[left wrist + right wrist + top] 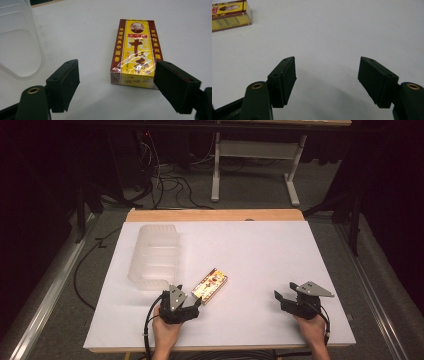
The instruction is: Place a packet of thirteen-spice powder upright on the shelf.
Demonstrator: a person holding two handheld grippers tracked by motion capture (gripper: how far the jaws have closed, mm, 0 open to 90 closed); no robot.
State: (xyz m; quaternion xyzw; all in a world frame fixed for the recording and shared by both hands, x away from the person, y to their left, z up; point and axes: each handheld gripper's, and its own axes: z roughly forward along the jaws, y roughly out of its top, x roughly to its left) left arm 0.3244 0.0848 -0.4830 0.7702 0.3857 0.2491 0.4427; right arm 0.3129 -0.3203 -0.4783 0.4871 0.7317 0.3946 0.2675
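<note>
A yellow and red-brown box (210, 285) with Chinese print lies flat on the white table (265, 250), near the front left of centre. My left gripper (195, 304) sits just behind the box's near end, open. In the left gripper view the box (136, 50) lies lengthwise ahead, its near end level with the tips of my left gripper (118, 65) and closer to the right jaw. My right gripper (284, 293) rests open at the front right, with nothing between its jaws. In the right gripper view my right gripper (327, 67) faces bare table, and the box (229, 15) lies far off at upper left.
A clear plastic container (155, 254) stands on the table's left half, just beyond my left gripper, and its rounded wall (17, 45) is left of the box. The table's wooden far edge (215, 215) borders a floor with cables and a desk frame (255, 150).
</note>
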